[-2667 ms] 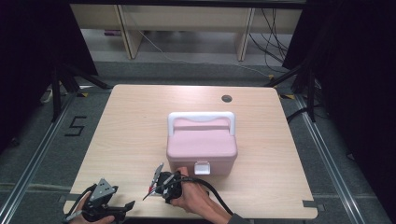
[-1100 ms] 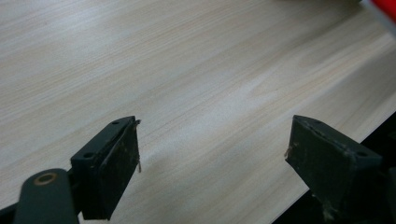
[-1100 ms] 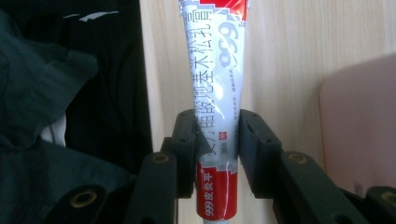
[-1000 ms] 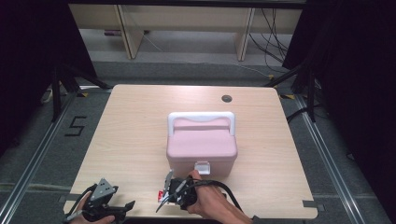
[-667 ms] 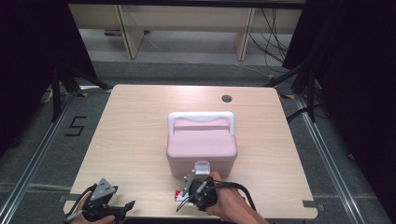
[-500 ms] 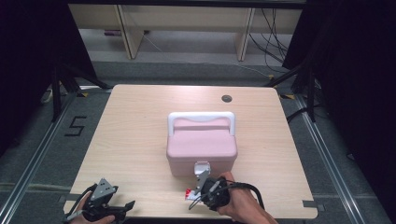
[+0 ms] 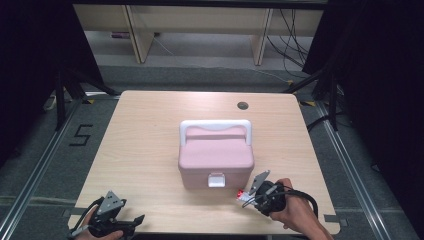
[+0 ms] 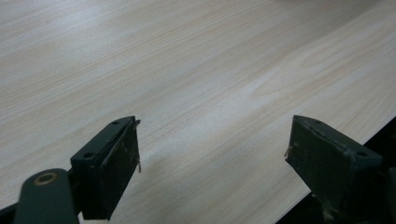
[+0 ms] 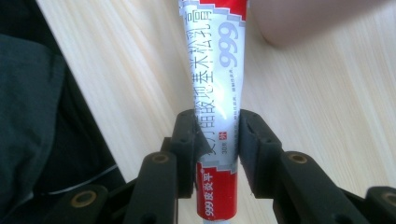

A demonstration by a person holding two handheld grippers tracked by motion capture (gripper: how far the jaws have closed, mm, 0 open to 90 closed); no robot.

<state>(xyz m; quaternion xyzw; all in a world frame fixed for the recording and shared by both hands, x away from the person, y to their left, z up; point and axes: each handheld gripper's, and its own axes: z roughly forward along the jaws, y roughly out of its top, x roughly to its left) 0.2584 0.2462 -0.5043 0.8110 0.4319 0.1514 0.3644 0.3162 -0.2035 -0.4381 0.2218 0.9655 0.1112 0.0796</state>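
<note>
A pink lidded box (image 7: 216, 157) with a white handle and a white front latch (image 7: 216, 179) stands closed in the middle of the wooden table (image 7: 150, 130). My right gripper (image 7: 246, 196) is just right of the box's front corner, near the table's front edge. It is shut on a white and red ointment tube (image 9: 215, 93) with Chinese print and "999", and the tube's red end (image 7: 241, 193) pokes out toward the box. My left gripper (image 7: 131, 221) rests at the front left corner, open with nothing between its pads (image 8: 119, 163).
A round dark grommet (image 7: 243, 105) sits in the table's far right part. Black curtains and stands flank the table, and a wooden shelf unit (image 7: 200, 25) stands beyond it. Floor tape marks a "5" (image 7: 81, 135) at left.
My right gripper has carried the tube rightward along the table's front edge, from left of the box's latch to past its right front corner. The left gripper has stayed put.
</note>
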